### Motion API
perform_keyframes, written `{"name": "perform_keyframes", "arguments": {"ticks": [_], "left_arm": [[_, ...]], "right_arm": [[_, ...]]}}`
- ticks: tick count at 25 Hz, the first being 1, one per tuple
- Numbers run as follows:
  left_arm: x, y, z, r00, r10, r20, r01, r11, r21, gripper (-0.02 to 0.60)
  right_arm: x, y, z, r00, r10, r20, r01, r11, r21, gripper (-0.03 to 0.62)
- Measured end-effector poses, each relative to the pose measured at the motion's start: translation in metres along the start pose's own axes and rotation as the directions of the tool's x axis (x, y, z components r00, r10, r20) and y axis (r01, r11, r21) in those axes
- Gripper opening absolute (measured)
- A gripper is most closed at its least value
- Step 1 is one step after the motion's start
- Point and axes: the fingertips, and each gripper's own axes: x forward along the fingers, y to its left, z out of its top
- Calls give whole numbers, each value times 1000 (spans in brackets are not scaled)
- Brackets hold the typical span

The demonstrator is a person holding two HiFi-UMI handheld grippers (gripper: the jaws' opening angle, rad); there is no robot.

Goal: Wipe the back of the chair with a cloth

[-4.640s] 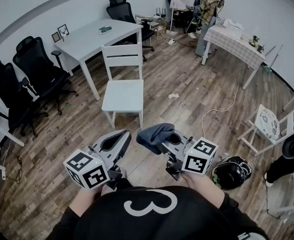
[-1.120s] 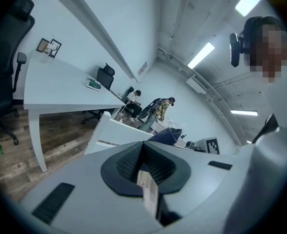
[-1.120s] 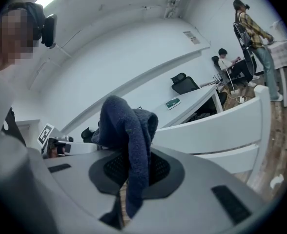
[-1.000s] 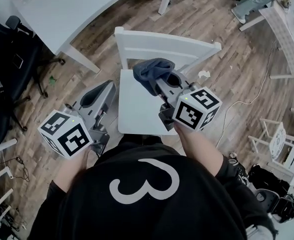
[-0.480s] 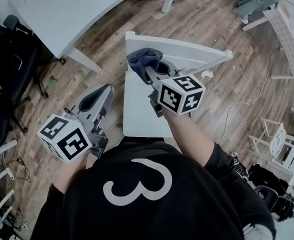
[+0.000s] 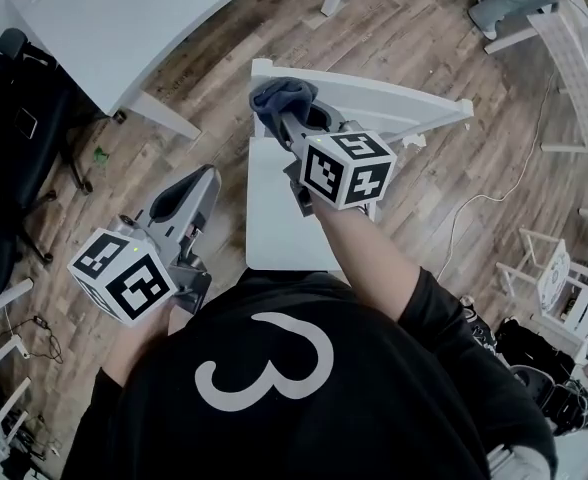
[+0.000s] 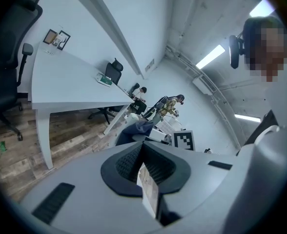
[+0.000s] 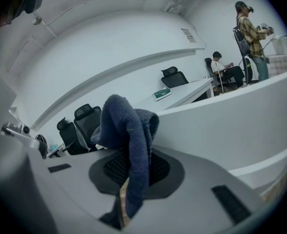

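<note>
A wood-plank floor (image 6: 474, 168), a white desk (image 6: 124, 18), black office chairs (image 6: 9, 138).

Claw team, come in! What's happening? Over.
Right claw shut on cloth. Left claw shut, empty. Cloth at left end of chair back. Nothing blocking.

Your right arm (image 6: 372, 266) stretches forward, and your right gripper (image 6: 296, 120) has its jaws clamped on the cloth (image 6: 278, 94). Your left gripper (image 6: 195, 182) sits low, close to your body, its jaws pressed together with nothing between them.
</note>
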Motion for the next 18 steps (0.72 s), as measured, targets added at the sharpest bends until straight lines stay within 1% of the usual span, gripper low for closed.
{"name": "perform_keyframes", "arguments": {"ticks": [7, 9, 18], "left_arm": [[-2, 4, 2, 1000, 7, 4, -7, 1000, -7, 13], [-1, 4, 1, 1000, 7, 1, -7, 1000, -10, 14], [12, -3, -1, 1000, -27, -9, 27, 1000, -16, 14]], "right_arm": [[3, -1, 1, 999, -49, 2, 49, 998, -50, 48], [3, 0, 1, 998, -56, 6, 56, 997, -48, 48], [-3, -8, 3, 997, -78, -3, 78, 995, -66, 48]]}}
